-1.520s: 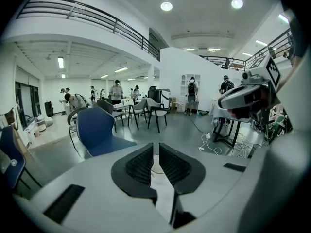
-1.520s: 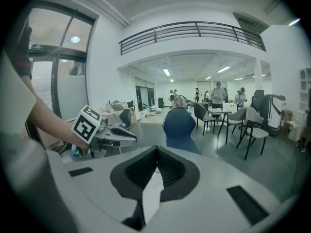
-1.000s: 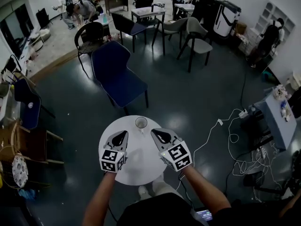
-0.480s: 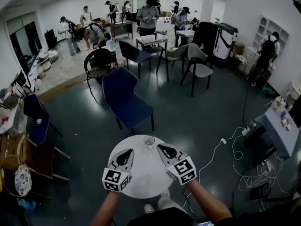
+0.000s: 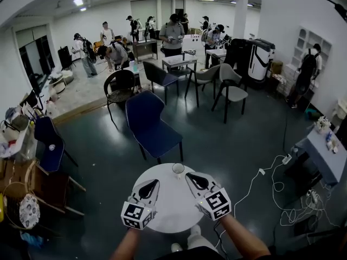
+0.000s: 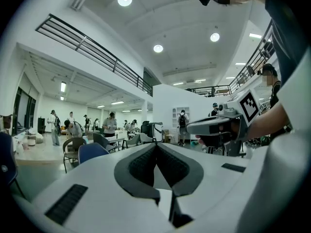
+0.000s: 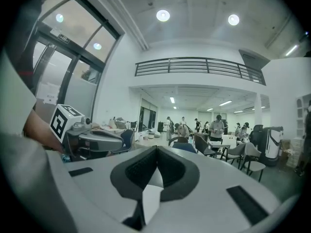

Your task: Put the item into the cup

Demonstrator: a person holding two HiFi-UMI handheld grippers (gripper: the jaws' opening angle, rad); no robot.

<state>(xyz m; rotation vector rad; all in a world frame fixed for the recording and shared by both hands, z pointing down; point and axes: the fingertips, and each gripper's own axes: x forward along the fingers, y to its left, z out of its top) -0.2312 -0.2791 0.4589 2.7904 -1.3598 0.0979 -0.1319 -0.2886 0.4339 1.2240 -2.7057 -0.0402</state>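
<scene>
A small clear cup [image 5: 178,169] stands at the far edge of the round white table [image 5: 172,215]. I see no loose item on the table, and the cup's inside is too small to read. My left gripper [image 5: 154,182] hovers over the table's left half, jaws shut and empty. My right gripper [image 5: 190,175] is just right of the cup, also shut and empty. In the left gripper view the left gripper [image 6: 156,145] points level across the room, with the right gripper [image 6: 218,125] beside it. The right gripper view shows the right gripper [image 7: 157,148] with its pads together.
A blue chair [image 5: 152,125] stands just behind the table. Cables [image 5: 274,173] trail over the dark floor at right, near a grey stand [image 5: 320,155]. Wooden chairs [image 5: 32,183] crowd the left. More chairs, tables and several people fill the far room.
The head view has tilted up, so the table and both grippers sit lower in the picture. Both grippers keep their places over the table, still shut.
</scene>
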